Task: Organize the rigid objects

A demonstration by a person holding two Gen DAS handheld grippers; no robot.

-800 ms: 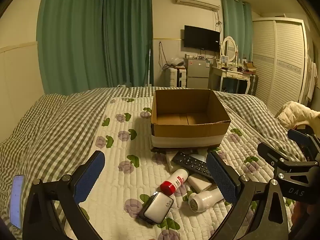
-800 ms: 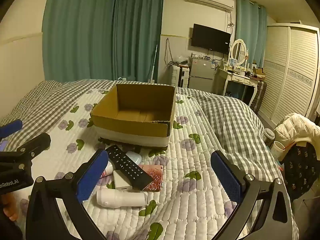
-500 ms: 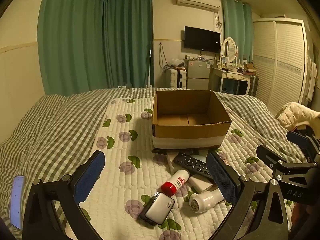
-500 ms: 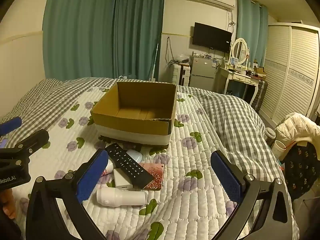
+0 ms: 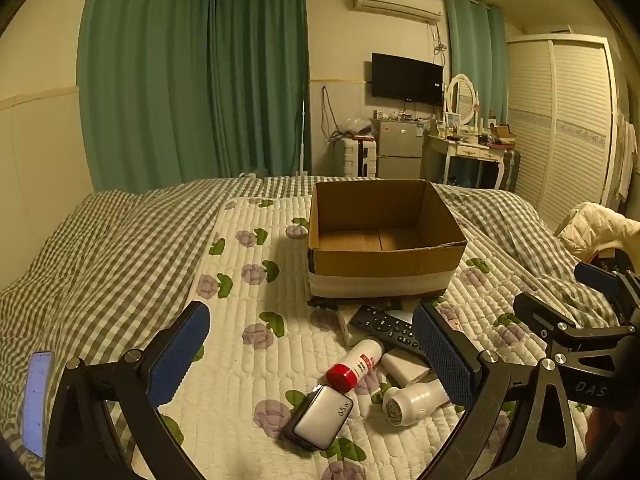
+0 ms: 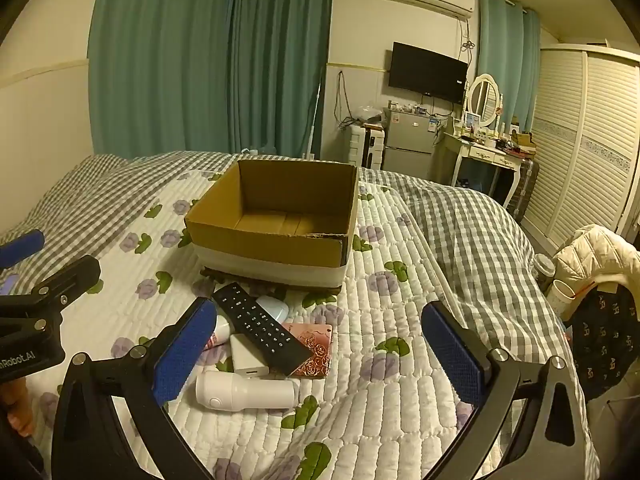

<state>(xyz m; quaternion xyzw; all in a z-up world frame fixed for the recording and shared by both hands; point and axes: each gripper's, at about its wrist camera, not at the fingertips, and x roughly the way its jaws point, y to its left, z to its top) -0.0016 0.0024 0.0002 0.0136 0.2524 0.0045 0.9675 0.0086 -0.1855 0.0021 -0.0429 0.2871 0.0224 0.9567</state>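
An open, empty cardboard box (image 5: 384, 270) (image 6: 276, 244) stands on the quilted bed. In front of it lies a pile: a black remote (image 5: 384, 326) (image 6: 260, 326), a red-capped white bottle (image 5: 356, 366), a white charger block marked 65W (image 5: 322, 416), a white cylinder device (image 5: 414, 402) (image 6: 246, 392), a small white box (image 6: 246, 356) and a pink floral card (image 6: 316, 350). My left gripper (image 5: 310, 352) is open and empty, just short of the pile. My right gripper (image 6: 316, 350) is open and empty over the pile's right side.
A phone (image 5: 36, 400) lies on the checked blanket at the left. A cream jacket (image 6: 596, 248) hangs off the bed's right side. A dresser, a fridge and a wardrobe stand against the far wall. The other gripper shows at each view's edge.
Both grippers have lifted and tilted very slightly; the box and pile sit a touch lower in view. Nothing has been grasped or moved.
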